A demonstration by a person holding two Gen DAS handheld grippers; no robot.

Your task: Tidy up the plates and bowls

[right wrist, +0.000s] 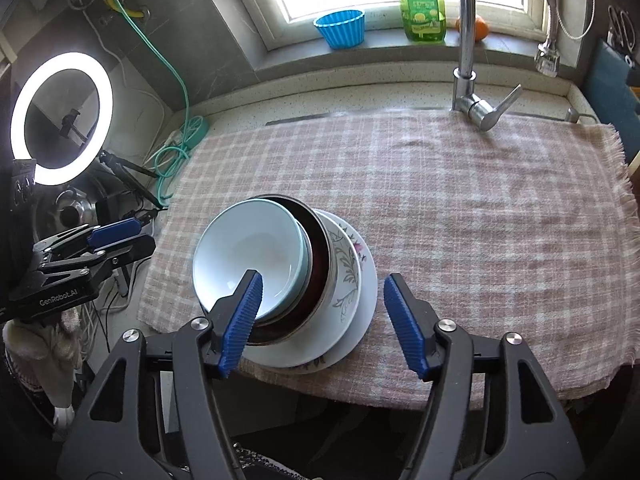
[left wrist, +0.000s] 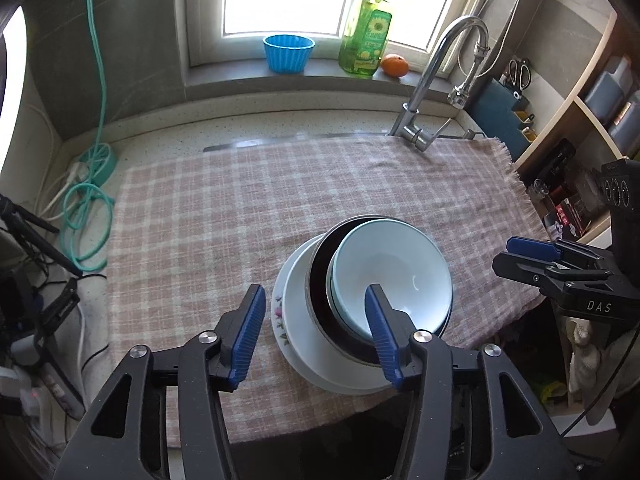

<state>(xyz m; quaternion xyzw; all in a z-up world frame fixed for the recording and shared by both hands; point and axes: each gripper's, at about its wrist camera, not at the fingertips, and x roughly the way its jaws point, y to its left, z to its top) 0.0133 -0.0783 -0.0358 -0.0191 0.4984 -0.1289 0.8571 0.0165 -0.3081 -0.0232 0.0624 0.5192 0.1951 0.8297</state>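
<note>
A stack of dishes stands near the front edge of the checked cloth (left wrist: 200, 216). A pale blue bowl (left wrist: 396, 268) lies on top, tilted inside a dark metal-rimmed bowl (left wrist: 320, 276), on a floral plate (left wrist: 280, 316) and a white plate (left wrist: 304, 344). In the right wrist view the blue bowl (right wrist: 248, 252), dark bowl (right wrist: 320, 256), floral plate (right wrist: 348, 264) and white plate (right wrist: 368, 300) show too. My left gripper (left wrist: 316, 296) is open and empty above the stack's left side. My right gripper (right wrist: 324, 284) is open and empty above the stack; it also shows in the left wrist view (left wrist: 532, 256).
A tap (left wrist: 432, 76) stands at the cloth's far edge. On the windowsill are a blue cup (left wrist: 288, 52), a green soap bottle (left wrist: 366, 32) and an orange (left wrist: 394, 66). A teal hose (left wrist: 86, 216) lies at the left, shelves (left wrist: 580, 120) at the right, a ring light (right wrist: 60, 120) far left.
</note>
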